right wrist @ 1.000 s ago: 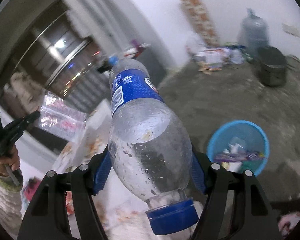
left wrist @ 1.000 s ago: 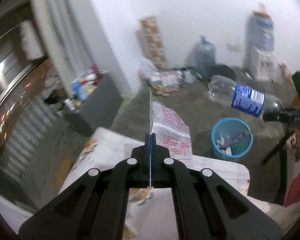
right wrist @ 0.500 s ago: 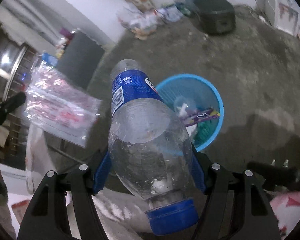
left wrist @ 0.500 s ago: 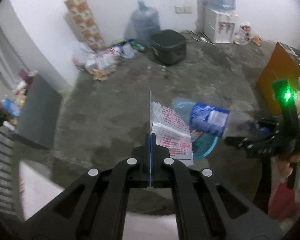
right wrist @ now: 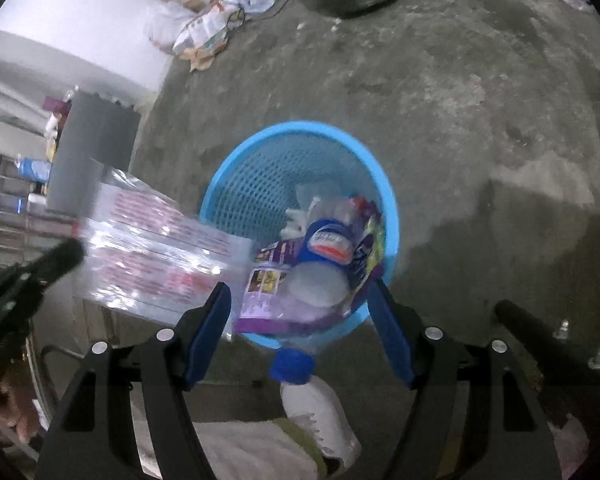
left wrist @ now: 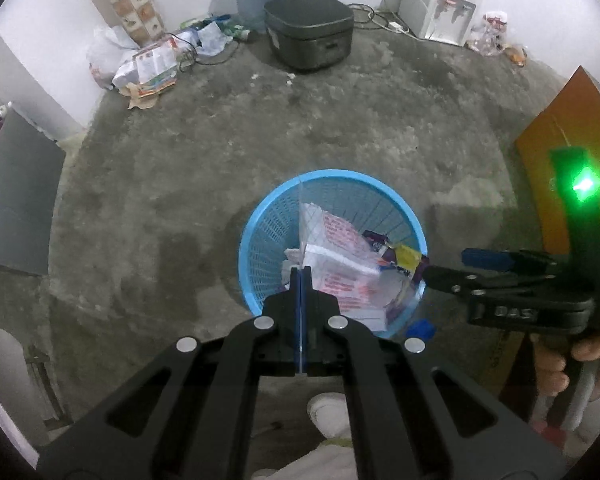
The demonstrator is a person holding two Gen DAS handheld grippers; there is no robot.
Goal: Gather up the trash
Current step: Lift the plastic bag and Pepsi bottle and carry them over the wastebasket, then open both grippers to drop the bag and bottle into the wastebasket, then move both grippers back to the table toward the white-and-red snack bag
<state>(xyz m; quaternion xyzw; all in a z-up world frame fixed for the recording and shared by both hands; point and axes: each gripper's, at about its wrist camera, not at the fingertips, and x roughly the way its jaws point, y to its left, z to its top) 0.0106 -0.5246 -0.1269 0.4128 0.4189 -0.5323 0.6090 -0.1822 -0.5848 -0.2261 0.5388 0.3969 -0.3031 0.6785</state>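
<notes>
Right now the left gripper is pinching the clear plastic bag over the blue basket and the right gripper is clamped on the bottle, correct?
Not quite. The right gripper is open in the right wrist view; the bottle is falling into the blue basket. The left gripper does pinch the clear plastic bag over it.

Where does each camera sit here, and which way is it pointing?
Left wrist: rides the left gripper, facing down at the blue basket; its fingers pinch a plastic wrapper; the right gripper, a hand and a shoe show.
Right wrist: rides the right gripper, jaws open, facing down at the same basket; a bottle lies in it; a shoe shows.
Shared: basket, wrapper, concrete floor.
</notes>
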